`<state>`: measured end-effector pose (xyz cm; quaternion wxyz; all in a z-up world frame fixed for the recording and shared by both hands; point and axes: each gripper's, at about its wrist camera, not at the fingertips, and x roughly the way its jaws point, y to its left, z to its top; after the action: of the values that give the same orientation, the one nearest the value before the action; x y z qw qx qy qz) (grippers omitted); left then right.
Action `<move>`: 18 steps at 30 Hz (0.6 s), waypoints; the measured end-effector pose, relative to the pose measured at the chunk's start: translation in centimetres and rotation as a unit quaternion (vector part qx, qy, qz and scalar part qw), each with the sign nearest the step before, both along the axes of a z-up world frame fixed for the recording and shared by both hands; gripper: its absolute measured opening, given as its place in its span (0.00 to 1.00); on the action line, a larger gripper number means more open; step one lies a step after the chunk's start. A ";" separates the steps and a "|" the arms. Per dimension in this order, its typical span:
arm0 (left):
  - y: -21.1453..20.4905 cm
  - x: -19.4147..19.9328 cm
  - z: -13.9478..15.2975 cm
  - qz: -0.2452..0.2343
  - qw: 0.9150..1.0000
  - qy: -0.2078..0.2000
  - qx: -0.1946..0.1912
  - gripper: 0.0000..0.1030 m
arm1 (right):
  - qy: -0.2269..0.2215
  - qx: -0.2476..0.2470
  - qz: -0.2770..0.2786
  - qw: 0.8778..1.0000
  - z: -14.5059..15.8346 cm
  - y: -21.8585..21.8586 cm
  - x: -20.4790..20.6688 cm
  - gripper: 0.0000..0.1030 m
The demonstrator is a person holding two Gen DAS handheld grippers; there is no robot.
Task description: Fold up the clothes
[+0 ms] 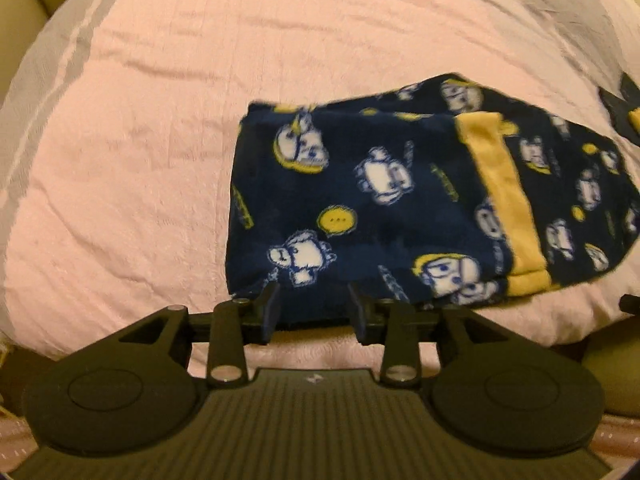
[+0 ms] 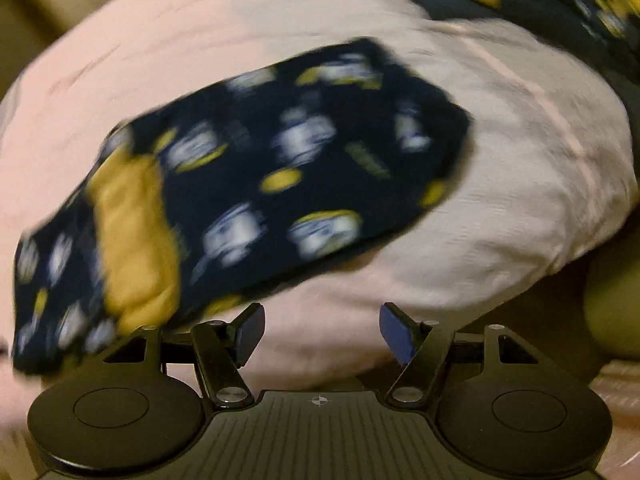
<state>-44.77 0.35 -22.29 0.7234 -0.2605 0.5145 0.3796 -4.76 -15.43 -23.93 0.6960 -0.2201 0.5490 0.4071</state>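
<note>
folded navy fleece garment flat on pink bedspread, long axis across left wrist view, yellow band toward its right end. left gripper nearer: jaws parted, straddling near hem, nothing pinched yet. right gripper wide open, empty, over bare bedspread; garment up-left of it (view blurred). second patterned piece far corner. bed edge close behind.
</note>
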 end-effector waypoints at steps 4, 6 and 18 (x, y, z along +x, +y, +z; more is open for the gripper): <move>-1.2 -0.5 2.0 -0.033 0.999 -0.006 0.009 0.38 | -0.033 -0.005 0.013 0.999 3.0 -0.3 -3.3 0.65; -1.8 -0.8 2.9 -0.045 0.999 -0.006 0.010 0.38 | -0.044 -0.003 0.015 0.999 4.1 -0.5 -4.4 0.65; -7.1 0.7 6.2 0.017 0.999 -0.018 0.030 0.42 | -0.041 0.016 0.108 0.993 7.4 -1.3 -2.7 0.65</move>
<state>-44.04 -6.75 -16.08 0.7331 -0.2546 0.4856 0.4025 -7.43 -16.69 -16.55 0.6731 -0.2831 0.4865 0.4797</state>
